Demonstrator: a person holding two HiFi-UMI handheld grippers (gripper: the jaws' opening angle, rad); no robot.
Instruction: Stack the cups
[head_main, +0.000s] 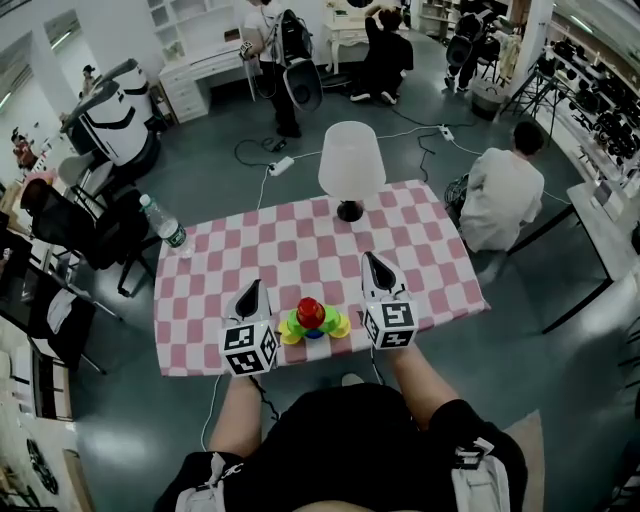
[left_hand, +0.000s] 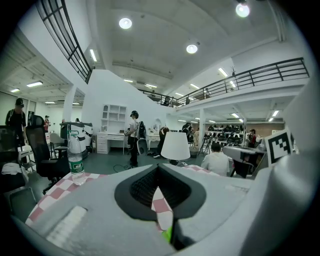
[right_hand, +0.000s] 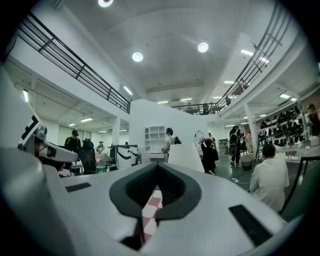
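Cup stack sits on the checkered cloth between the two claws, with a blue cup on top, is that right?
No: the top cup of the cup stack is red, not blue, as the head view shows. The stack does sit on the checkered cloth between the left claw and the right claw.

The table (head_main: 300, 240) was covered by a pink-and-white checked cloth (head_main: 440, 270) that hung over its edges. Between the left gripper (head_main: 252, 287) and the right gripper (head_main: 371, 260), close to the table's near edge, sat the cups (head_main: 312, 320). They formed 1 cluster, red on top, with green, yellow and blue at its foot. Beyond both grippers' tips and well apart from them, nearer the right one's line, 1 lamp (head_main: 351, 160) with a white shade and a dark round base stood by the far edge. Ahead and to the left of the left gripper, at the far left corner, 1 clear bottle (head_main: 163, 225) with a green label stood upright.
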